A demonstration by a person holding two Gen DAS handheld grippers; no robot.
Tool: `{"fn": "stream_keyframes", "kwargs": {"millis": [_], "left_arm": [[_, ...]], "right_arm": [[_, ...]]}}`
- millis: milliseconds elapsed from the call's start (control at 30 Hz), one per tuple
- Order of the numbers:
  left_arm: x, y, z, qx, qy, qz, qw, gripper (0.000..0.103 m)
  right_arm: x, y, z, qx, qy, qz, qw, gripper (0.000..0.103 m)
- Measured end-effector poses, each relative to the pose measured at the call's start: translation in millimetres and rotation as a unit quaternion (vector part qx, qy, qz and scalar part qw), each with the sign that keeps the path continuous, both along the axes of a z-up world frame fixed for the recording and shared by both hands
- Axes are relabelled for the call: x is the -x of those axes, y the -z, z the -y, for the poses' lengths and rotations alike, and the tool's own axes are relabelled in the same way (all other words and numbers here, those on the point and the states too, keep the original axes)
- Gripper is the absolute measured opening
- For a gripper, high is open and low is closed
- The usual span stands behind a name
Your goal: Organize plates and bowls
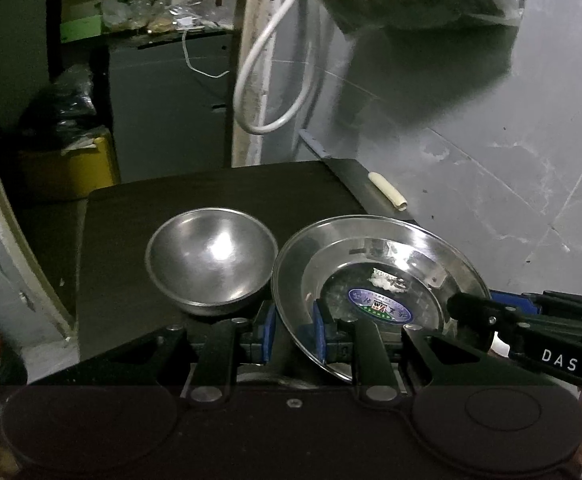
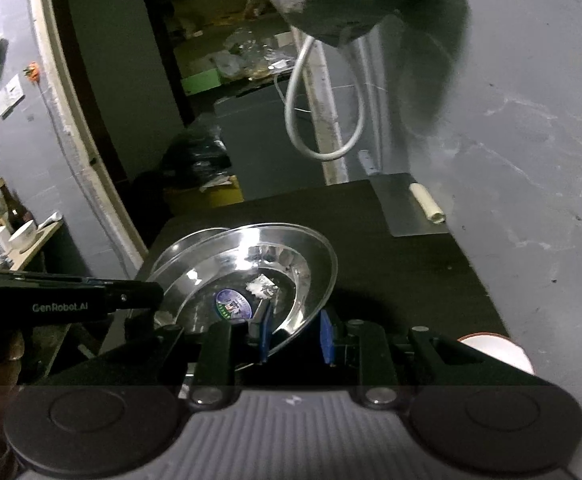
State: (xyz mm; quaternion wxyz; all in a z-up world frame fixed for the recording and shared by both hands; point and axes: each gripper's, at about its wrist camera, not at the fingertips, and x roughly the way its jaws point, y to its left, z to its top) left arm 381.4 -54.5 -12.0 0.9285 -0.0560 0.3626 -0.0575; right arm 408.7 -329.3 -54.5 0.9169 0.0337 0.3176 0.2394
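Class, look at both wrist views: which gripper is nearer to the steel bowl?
Left. The left gripper grips the plate rim right beside the bowl. The right gripper holds the plate's far side, away from the bowl.

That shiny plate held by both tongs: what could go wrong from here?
1. The plate is thin, glossy steel, pinched only at its near rim by the left tongs and the right tongs. It is tilted, so it might slip.
2. The steel bowl sits close beside it on the dark table. A swing could knock the bowl.
3. If the two hands pull apart, the plate may twist free.
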Motion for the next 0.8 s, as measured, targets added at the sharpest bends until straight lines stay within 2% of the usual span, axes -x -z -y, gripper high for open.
{"fn": "stream_keyframes", "kwargs": {"millis": [367,800], "left_arm": [[40.5,7.4,-32.7,0.017,-0.047,-0.010,0.9987,0.021],[71.2,21.9,-57.1,0.016,-0.085,-0.033,0.9957,0.021]], "right_arm": [[24.0,4.0,-30.9,0.007,-0.046,-0.004,0.999,0.028],[46.5,15.0,-58.8,0.018,-0.088,-0.018,0.996,0.028]]}}
